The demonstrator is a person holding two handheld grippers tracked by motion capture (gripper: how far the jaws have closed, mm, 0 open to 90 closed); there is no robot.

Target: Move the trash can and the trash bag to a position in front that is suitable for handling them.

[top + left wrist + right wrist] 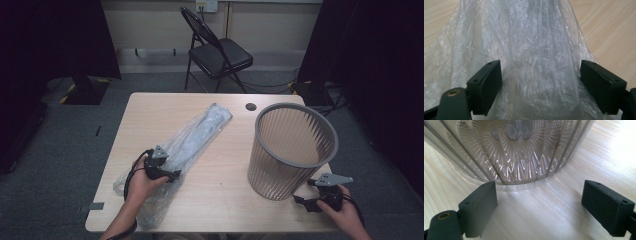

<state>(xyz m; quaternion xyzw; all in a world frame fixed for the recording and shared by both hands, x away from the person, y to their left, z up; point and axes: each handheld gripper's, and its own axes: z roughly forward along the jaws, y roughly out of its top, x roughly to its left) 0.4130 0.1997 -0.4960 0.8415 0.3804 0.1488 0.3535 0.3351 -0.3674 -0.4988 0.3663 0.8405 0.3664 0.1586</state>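
though wide, left gripper point(540, 82) astride bag point(524, 45)

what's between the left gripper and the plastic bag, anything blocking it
Nothing visible. The left gripper is right at the clear plastic bag, jaws open with crumpled film between them, pads not yet pressing. The mesh wastebasket stands apart, toward the table's right side, with bare table between.

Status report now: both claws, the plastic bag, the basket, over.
Left claw open over the clear plastic bag, no grip yet. Right claw open, beside the mesh wastebasket base. Nothing in the way.
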